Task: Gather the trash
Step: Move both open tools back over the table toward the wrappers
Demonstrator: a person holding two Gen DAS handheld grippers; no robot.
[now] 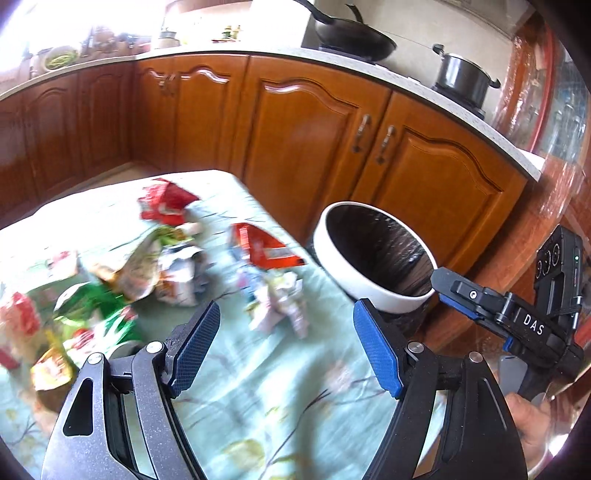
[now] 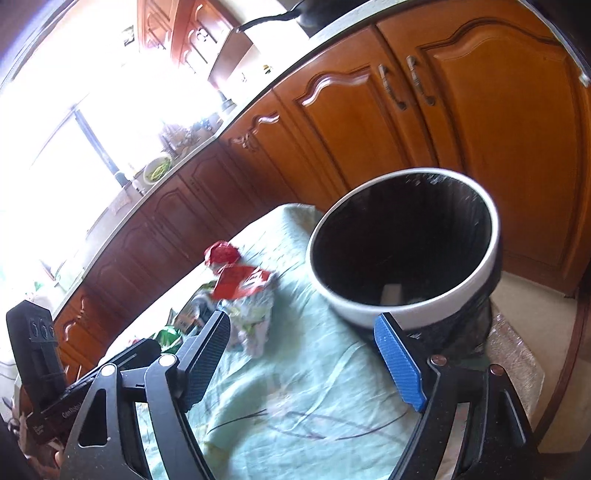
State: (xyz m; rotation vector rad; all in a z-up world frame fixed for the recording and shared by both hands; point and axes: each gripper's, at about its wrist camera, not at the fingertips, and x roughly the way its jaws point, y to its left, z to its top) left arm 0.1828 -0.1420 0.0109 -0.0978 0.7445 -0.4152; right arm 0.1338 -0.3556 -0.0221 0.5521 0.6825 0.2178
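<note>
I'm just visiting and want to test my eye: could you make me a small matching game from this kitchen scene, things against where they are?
Things:
1. wok
2. trash bin
3. red wrapper
4. bowl of greens

Places:
A. on the green tablecloth
B. on the counter near the window
C. on the stove
D. at the table's edge, black bag inside

Pairs: 1-C, 2-D, 3-A, 4-B

Your left gripper (image 1: 286,345) hangs with jaws wide and empty over the table (image 1: 258,406) and its pale green cloth. Crumpled wrappers (image 1: 162,269) litter the cloth ahead, blurred. A white-rimmed trash bin (image 1: 373,291) stands at the table's right edge, your right gripper (image 1: 436,280) just beside it, before wooden cabinets (image 1: 314,122).
</note>
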